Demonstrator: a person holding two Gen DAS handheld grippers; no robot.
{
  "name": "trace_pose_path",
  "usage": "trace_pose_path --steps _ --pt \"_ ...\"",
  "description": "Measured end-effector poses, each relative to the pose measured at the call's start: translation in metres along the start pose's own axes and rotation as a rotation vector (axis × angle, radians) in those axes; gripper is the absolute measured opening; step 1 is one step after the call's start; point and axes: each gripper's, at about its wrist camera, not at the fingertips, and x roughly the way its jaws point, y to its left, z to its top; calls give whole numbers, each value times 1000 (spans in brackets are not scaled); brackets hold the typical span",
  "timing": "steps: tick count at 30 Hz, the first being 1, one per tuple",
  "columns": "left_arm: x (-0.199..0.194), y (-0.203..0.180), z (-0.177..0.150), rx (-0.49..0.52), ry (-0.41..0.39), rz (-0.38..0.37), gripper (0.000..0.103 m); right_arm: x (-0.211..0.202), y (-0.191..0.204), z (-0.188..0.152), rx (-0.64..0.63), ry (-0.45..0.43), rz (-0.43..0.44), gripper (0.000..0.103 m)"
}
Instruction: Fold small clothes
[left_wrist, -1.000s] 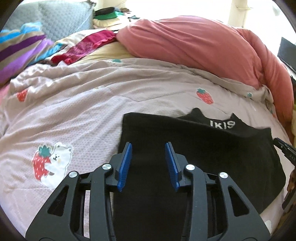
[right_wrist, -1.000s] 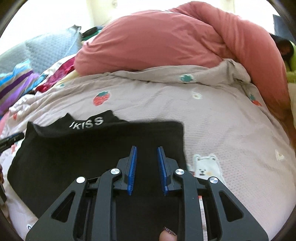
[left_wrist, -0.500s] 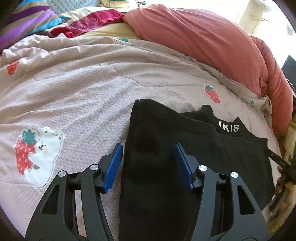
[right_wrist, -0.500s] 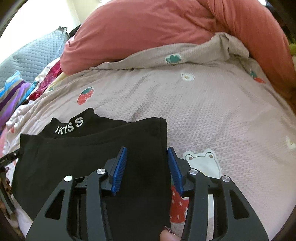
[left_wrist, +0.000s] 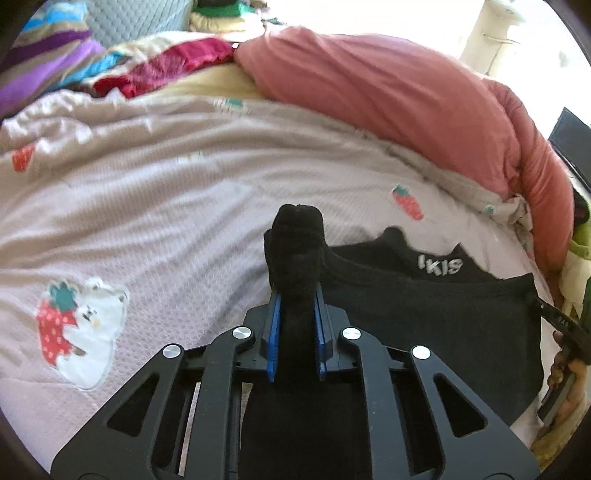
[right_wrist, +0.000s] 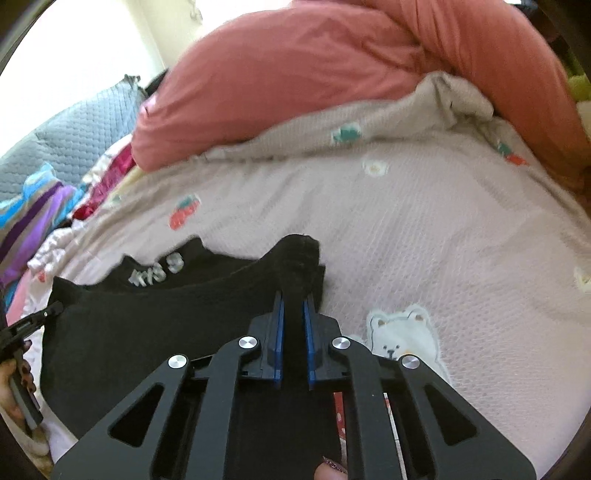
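Both grippers' jaws have just been closing. The left gripper and right gripper are pinching the black garment between their fingers, starting a fold. Next, they should lift together.

black garment: matt knitted cloth
bedspread: pale waffle-textured cloth
duvet: smooth pink cloth
left gripper: matt black plastic, shiny metal screws, ribbed blue pads
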Motion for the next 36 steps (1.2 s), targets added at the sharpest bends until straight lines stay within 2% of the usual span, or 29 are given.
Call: trace_pose_path --steps 3,7,13,17,25,30,36 --pt "-11 -8 10 25 -36 8 4 -12 2 9 -6 -44 13 8" --pt "-12 -10 22 26 -65 36 4 -7 5 21 -9 -55 12 8" --pt "21 -5 15 45 3 102 4 23 3 16 -8 7 -35 8" --pt "32 6 4 21 34 107 5 33 0 5 -21 31 -87 9" --pt "32 10 -1 6 40 116 14 36 -2 -2 -22 34 -147 18" --pt "30 8 -3 17 38 125 15 35 -1 -3 -30 30 -176 26" --pt "26 6 -6 29 35 134 14 32 0 -4 -37 28 -195 30"
